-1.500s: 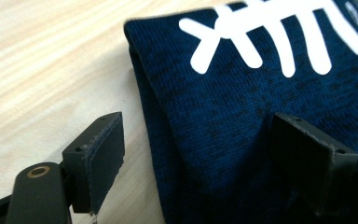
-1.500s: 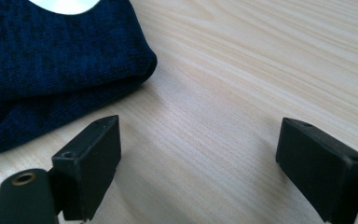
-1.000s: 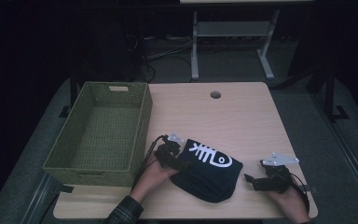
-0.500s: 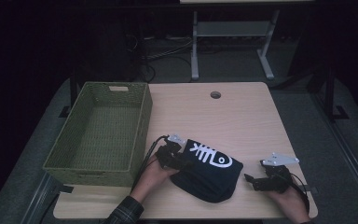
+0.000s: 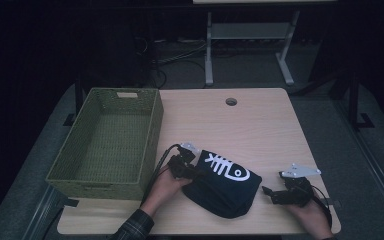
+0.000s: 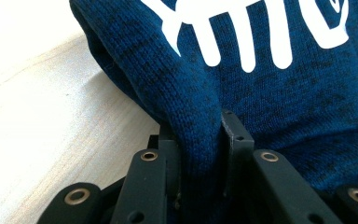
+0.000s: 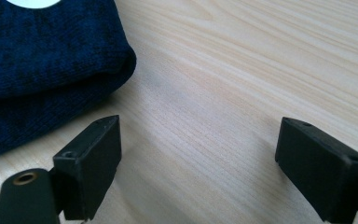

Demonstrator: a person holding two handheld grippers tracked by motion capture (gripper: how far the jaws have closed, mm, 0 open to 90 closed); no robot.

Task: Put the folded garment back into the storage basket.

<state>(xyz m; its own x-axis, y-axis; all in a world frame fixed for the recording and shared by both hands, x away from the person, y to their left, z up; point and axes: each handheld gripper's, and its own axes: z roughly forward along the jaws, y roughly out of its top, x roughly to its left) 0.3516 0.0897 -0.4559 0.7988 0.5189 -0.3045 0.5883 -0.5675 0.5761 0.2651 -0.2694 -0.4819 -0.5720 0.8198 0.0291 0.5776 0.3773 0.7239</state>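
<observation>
A: Fingers, left gripper: have just been closing; now pinching a fold of the dark blue knit garment at its left edge; cloth fills the gap between the pads.

B: Fingers, right gripper: spread wide; nothing between them; bare tabletop beneath; garment just to their left, not touched.

A: Item, garment: white fish-bone print on top; bunched on the near part of the tabletop, between the two grippers.

B: Item, green woven basket: left side of the tabletop; nothing in it; just left of the left gripper.

A: Reading: grip on the left edge now looks secured; lift or drag toward the basket seems possible; right gripper not yet engaged.
</observation>
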